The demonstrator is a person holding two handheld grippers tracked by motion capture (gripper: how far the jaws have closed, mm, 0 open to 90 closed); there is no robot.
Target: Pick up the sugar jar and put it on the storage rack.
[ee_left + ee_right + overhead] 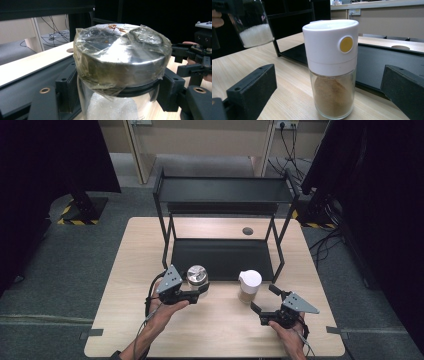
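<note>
A glass jar [197, 276] with a steel lid wrapped in crinkled clear film sits between the jaws of the left tongs [199, 290], which are closed in against its neck just under the lid; the left gripper view shows both black jaws pressed to the glass and white grains inside the jar [113, 106]. In the right gripper view the same jar [255, 25] hangs tilted, its base clear of the table. The person's left hand [164, 309] holds these tongs near the front left of the table.

The right tongs [263, 304] are spread wide and hold nothing. They face a glass shaker [249, 286] with a white cap, a yellow round button on the cap and brown powder inside; it stands upright on the table, just in front of the jaws and not touched by them [332, 67]. The right hand [290, 336] grips these tongs near the front right edge.

Behind both containers stands a black metal rack [222, 190], its lower shelf lying on the light wood table [210, 335]. A round cable hole [247, 231] sits toward the back. Grey floor surrounds the table, with dark curtains at both sides and cables by the far wall.
</note>
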